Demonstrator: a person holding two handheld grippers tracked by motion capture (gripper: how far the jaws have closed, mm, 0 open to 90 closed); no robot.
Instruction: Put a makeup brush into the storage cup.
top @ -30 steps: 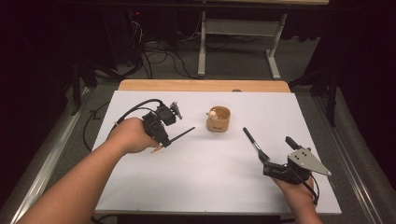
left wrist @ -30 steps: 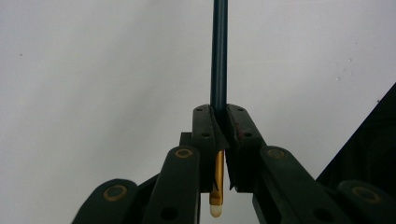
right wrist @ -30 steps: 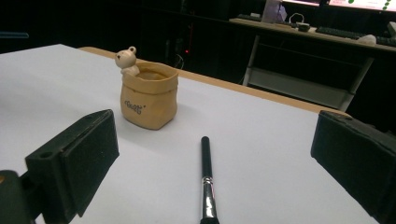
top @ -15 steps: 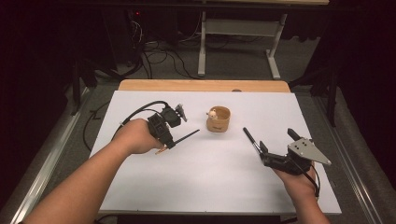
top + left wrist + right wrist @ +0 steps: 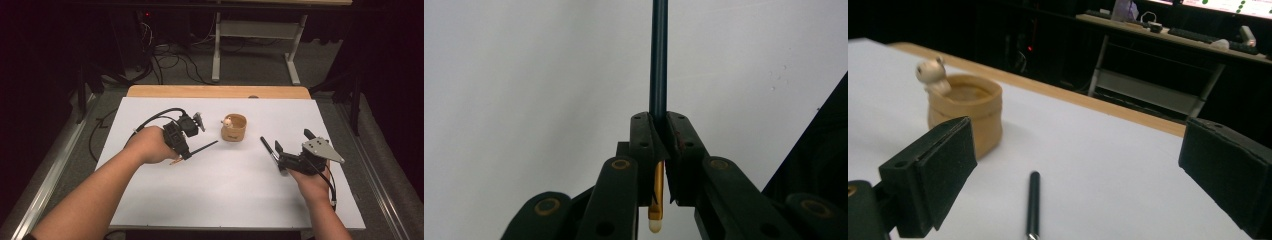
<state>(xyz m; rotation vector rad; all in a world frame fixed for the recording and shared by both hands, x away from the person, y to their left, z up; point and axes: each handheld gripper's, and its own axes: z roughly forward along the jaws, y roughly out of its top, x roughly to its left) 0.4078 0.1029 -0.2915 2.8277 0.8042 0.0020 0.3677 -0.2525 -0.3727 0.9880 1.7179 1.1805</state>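
We note the right gripper (image 5: 274, 148) has drifted rightward, jaws still spread wide over the loose pen (image 5: 1032, 204) on the table (image 5: 230, 200). Left gripper (image 5: 658, 131) stays clenched on its pen (image 5: 658, 60), near the wooden cup (image 5: 234, 127); pickup likely next.

The left gripper (image 5: 659, 145) clamps its black jaws on a slim dark pen with a gold end (image 5: 658, 60), above the white tabletop (image 5: 524, 75).

A lab or test room. White-topped table (image 5: 220, 200), grey carpet, loose cables (image 5: 175, 57) on the floor. Desk with keyboards (image 5: 1198, 35) behind.
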